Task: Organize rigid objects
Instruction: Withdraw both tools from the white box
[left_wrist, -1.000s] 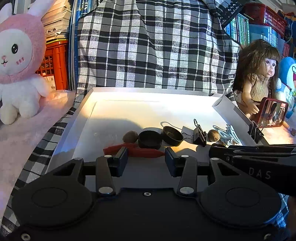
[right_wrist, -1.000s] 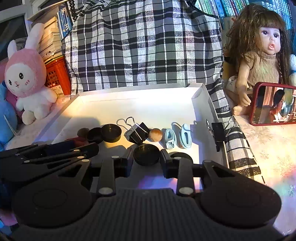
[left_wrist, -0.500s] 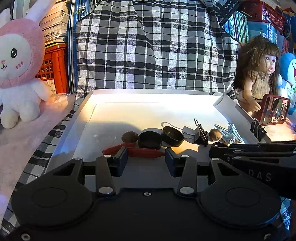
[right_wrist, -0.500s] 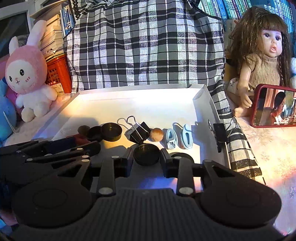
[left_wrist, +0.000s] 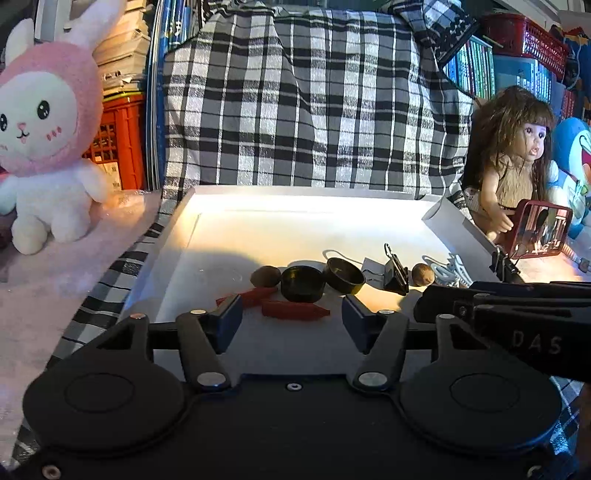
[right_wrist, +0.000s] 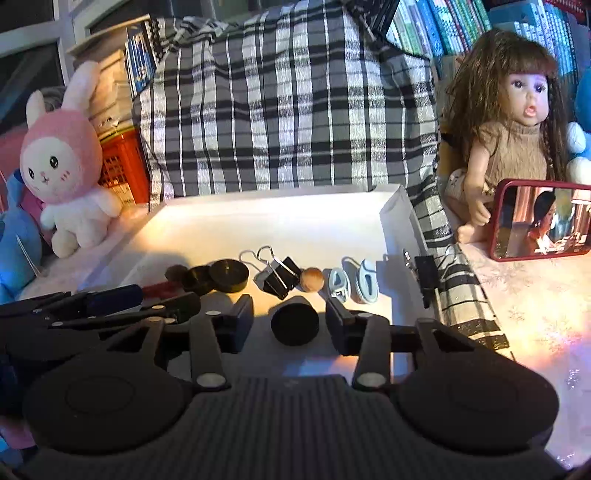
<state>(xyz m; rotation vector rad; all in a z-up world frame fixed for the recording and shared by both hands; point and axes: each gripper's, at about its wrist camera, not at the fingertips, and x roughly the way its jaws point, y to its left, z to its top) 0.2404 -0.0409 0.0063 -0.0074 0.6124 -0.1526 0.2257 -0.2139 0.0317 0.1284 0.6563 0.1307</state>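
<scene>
My left gripper (left_wrist: 291, 319) hovers low over the near end of the white tray (left_wrist: 177, 236). Its jaws are opening, and a red two-piece object (left_wrist: 295, 309) lies between and just ahead of them, free of the pads. My right gripper (right_wrist: 290, 319) is also opening around a black cap (right_wrist: 294, 325) that lies tipped on the tray floor, with a gap on each side. Behind runs a row: a brown nut (right_wrist: 176, 273), two black caps (right_wrist: 229, 275), a black binder clip (right_wrist: 280, 277), a wooden ball (right_wrist: 312, 278) and two pale blue clips (right_wrist: 367, 282).
A second binder clip (right_wrist: 424, 277) sits on the tray's right rim. Checked cloth (right_wrist: 288, 110) rises behind the tray. A pink plush rabbit (right_wrist: 62, 158) stands to the left. A doll (right_wrist: 517, 147) and a red-cased phone (right_wrist: 543, 230) are on the right.
Both grippers' jaws have spread apart. The black cap, held upright between the right pads before, now lies tipped and free. The red object rests loose between the left jaws.
</scene>
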